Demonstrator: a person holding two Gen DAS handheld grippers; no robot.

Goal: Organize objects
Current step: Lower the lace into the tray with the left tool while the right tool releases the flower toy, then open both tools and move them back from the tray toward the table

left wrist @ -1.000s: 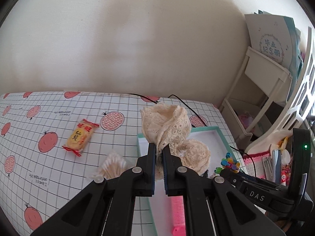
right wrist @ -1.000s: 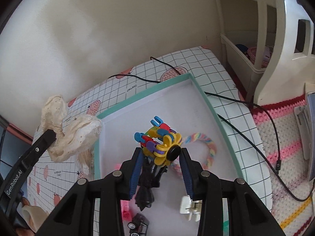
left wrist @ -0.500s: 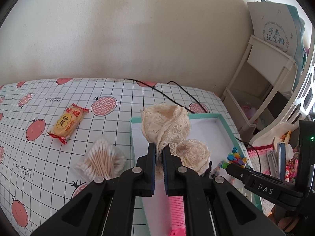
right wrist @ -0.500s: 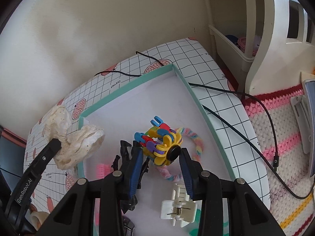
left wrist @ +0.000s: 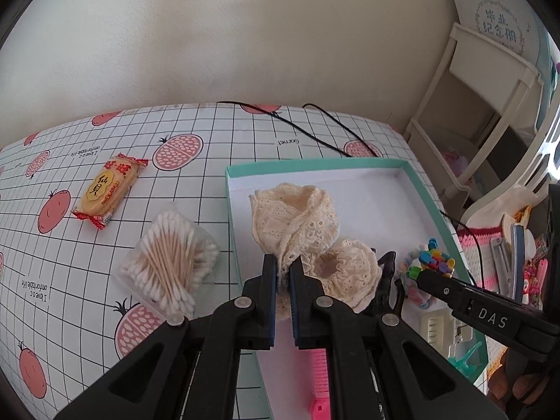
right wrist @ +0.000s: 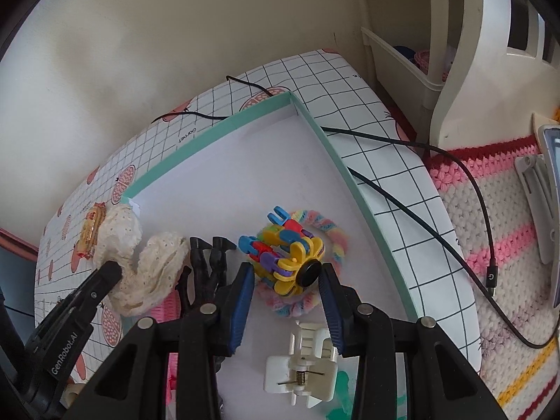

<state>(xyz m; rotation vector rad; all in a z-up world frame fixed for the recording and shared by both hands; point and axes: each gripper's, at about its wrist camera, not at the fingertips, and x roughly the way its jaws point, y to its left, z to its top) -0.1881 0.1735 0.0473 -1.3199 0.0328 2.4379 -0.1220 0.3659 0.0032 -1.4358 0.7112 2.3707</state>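
My left gripper (left wrist: pixel 283 267) is shut on a cream lace scrunchie (left wrist: pixel 297 224) and holds it low over the left part of the teal-rimmed white box (left wrist: pixel 315 167). My right gripper (right wrist: pixel 285 274) has its jaws spread around a colourful plastic block flower (right wrist: pixel 287 255), which rests on a pastel braided hair tie (right wrist: pixel 325 227) inside the box (right wrist: pixel 224 124). The pads sit beside the toy with small gaps. The lace scrunchie also shows in the right wrist view (right wrist: pixel 140 262). The right gripper's tip appears in the left wrist view (left wrist: pixel 425 274).
A bag of cotton swabs (left wrist: pixel 168 262) and a yellow snack packet (left wrist: pixel 108 189) lie on the checked table left of the box. In the box: black claw clip (right wrist: pixel 206 266), white claw clip (right wrist: pixel 304 367), pink comb (left wrist: pixel 320 381). A black cable (right wrist: pixel 437 171) crosses the table's right edge. White shelves (left wrist: pixel 490 105) stand right.
Both grippers have come lower toward the box floor. The right jaws have opened wider and the block flower now rests on the hair tie. The left still holds the lace scrunchie.
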